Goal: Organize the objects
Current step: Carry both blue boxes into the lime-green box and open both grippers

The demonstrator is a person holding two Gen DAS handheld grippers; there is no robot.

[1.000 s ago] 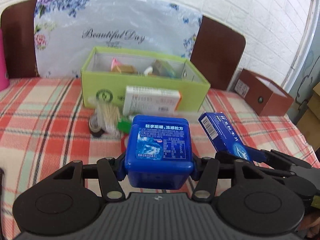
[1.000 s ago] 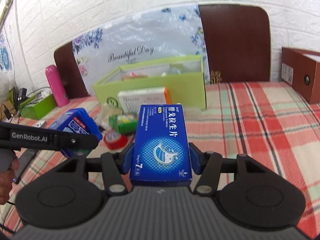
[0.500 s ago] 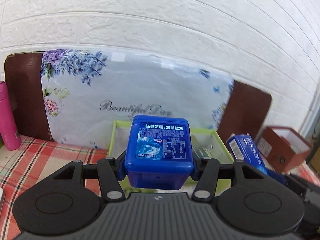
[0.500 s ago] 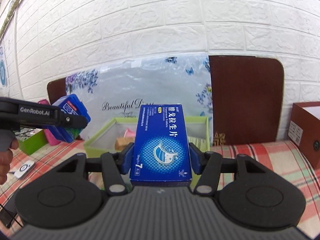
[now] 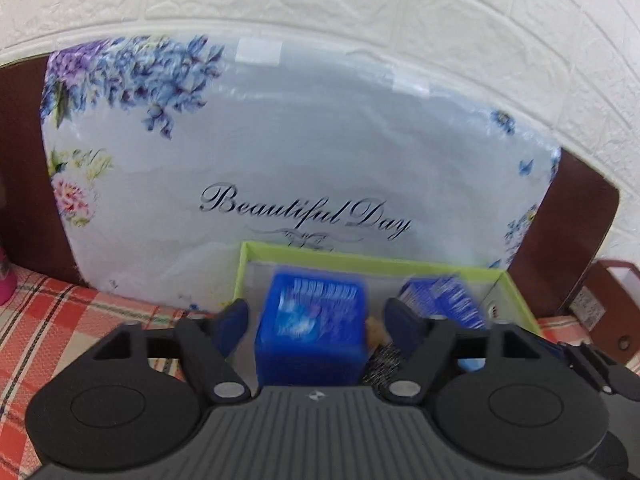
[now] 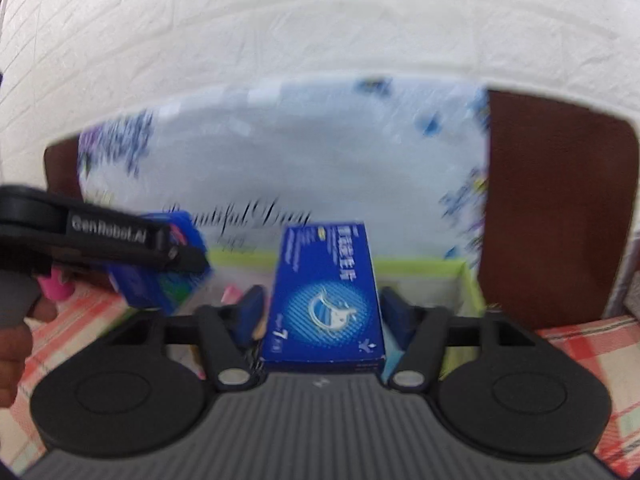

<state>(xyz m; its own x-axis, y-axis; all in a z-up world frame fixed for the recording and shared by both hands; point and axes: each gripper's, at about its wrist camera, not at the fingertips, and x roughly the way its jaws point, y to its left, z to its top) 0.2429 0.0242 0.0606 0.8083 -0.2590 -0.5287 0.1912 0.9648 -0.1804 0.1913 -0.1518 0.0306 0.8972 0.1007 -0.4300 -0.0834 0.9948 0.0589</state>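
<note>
The left gripper (image 5: 316,320) has its fingers spread wide, with a gap on each side of the blue plastic tub (image 5: 312,328). The tub looks blurry and sits between the fingers, above the green box (image 5: 360,258). The right gripper (image 6: 320,308) is spread wide too, and the blue medicine carton (image 6: 326,296) sits between its fingers without touching them, also over the green box.

The left view shows the words "Beautiful Day" on the flowered bag (image 5: 280,160) behind the box. It also shows a brown box (image 5: 612,300) to the right of the green box. The right view is too blurry for the words, but it shows the person's left hand (image 6: 16,344) and a pink bottle (image 6: 56,286) left of the green box.

The green box's top is open, and its back rim is right by the bag. The checked tablecloth (image 5: 52,320) lies to its left.
</note>
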